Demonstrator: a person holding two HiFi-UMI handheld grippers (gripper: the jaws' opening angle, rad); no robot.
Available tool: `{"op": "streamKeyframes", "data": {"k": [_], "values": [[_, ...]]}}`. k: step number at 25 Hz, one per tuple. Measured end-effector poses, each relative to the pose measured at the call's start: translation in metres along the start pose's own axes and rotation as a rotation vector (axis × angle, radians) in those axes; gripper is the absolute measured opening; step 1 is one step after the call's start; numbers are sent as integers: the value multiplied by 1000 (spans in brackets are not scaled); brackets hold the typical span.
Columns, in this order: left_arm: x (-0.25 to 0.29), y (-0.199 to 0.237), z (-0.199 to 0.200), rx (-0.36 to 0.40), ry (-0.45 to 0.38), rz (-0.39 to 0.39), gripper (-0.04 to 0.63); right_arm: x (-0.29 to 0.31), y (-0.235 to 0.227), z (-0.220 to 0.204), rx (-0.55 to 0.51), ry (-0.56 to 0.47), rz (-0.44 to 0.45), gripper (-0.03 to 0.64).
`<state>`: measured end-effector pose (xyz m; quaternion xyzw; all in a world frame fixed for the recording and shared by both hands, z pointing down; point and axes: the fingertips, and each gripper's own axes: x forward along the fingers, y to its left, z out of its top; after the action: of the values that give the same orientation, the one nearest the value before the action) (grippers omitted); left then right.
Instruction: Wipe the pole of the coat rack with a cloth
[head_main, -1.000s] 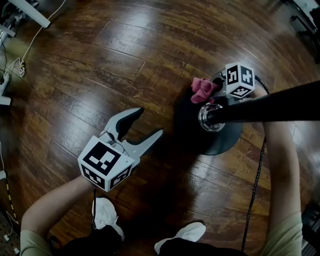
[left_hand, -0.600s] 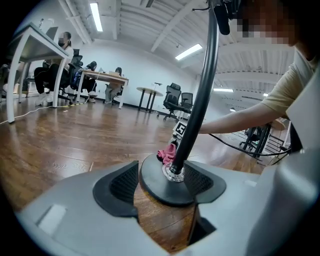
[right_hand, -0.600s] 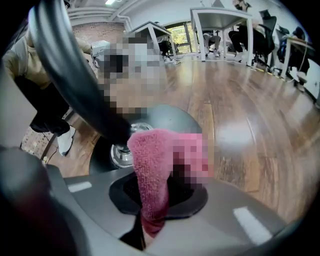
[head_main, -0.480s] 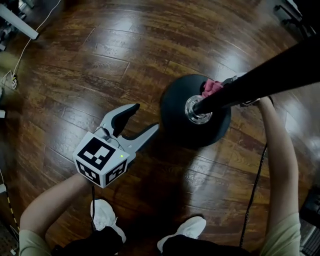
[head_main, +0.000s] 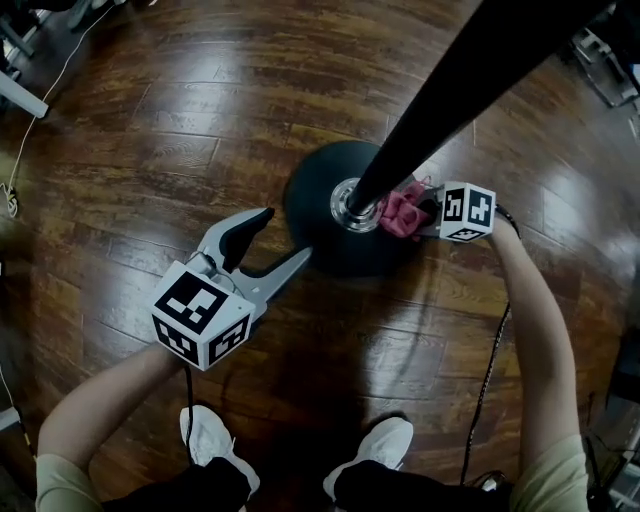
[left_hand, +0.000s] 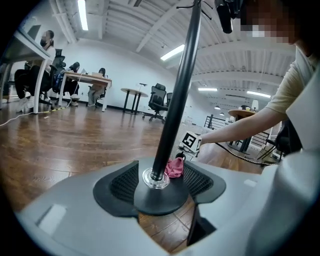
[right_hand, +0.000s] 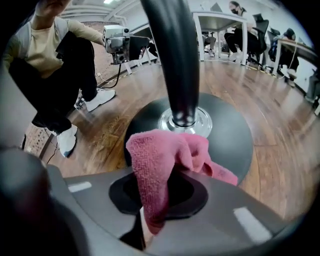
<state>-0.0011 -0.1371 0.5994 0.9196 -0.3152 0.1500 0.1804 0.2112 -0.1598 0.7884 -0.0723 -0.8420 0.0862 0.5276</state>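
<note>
Floor: I saw dark glossy wood planks under everything.
Pole: I saw the black coat rack pole stand upright from the middle of its base.
Base: I saw a round black disc lying flat on the floor.
Left gripper: I held it low with its jaws spread apart and nothing between them. One jaw tip was just beside the base's rim.
Right gripper: I kept its jaws clamped on the cloth, over the far side of the base.
Cloth: I saw it pink and bunched at the foot of the pole.
Collar: I saw a chrome ring around the pole's foot, just beside the cloth.
</note>
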Motion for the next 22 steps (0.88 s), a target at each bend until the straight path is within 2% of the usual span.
{"op": "streamKeyframes", "data": {"k": [5,8,12,18,22], "values": [[1,-16,-2,13,10,-33,261,9,25,2,20,-16,-68,49],[-4,-19,-2,25,9,-31,259,14,39,8,35,11,-73,49],[-9,-21,-4,35,11,-29,259,28,57,23,13,90,-59,49],[-10,-33,-6,98,29,-51,259,32,59,30,63,253,-173,49],[-14,-33,-8,104,29,-50,258,46,67,54,104,198,-180,49]]}}
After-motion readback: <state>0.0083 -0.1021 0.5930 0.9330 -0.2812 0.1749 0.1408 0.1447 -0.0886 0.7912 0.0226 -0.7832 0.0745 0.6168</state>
